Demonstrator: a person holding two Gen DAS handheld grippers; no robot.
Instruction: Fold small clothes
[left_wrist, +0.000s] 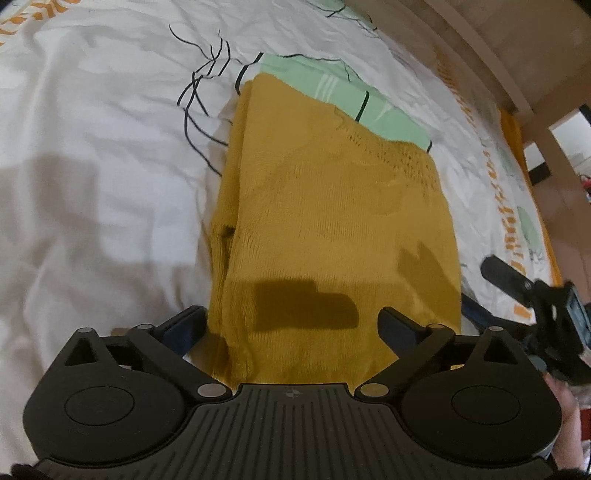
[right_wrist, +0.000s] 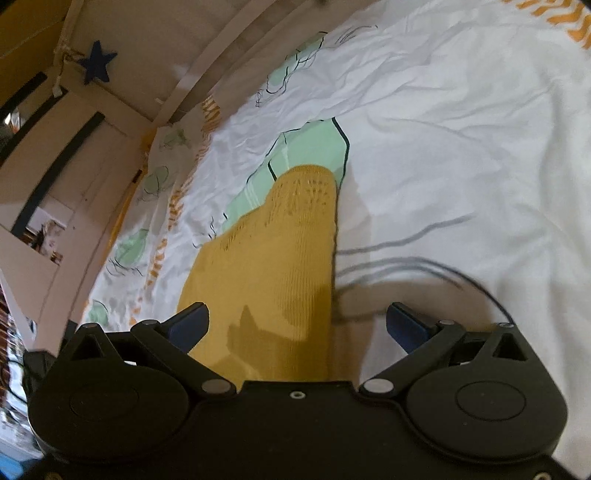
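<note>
Your left gripper (left_wrist: 293, 325) is spread wide, fingers straddling the near end of the folded mustard knit garment (left_wrist: 332, 229), gripping nothing. Your right gripper (right_wrist: 297, 325) is equally wide and empty, over the garment's edge. The garment lies flat on the white printed bedsheet (left_wrist: 110, 147), partly covering a green print patch (left_wrist: 332, 88).

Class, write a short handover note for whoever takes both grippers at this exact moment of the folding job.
Left gripper: open, holding nothing, over the near end of the yellow knit garment.
Right gripper: open, empty, at the garment's right edge.
The garment lies flat on the white bedsheet as a long narrow strip, its sides apparently already folded in; its far end covers a green print on the sheet.
Left to do, probably: grip the near end and fold it lengthwise toward the far end, then tidy.
</note>
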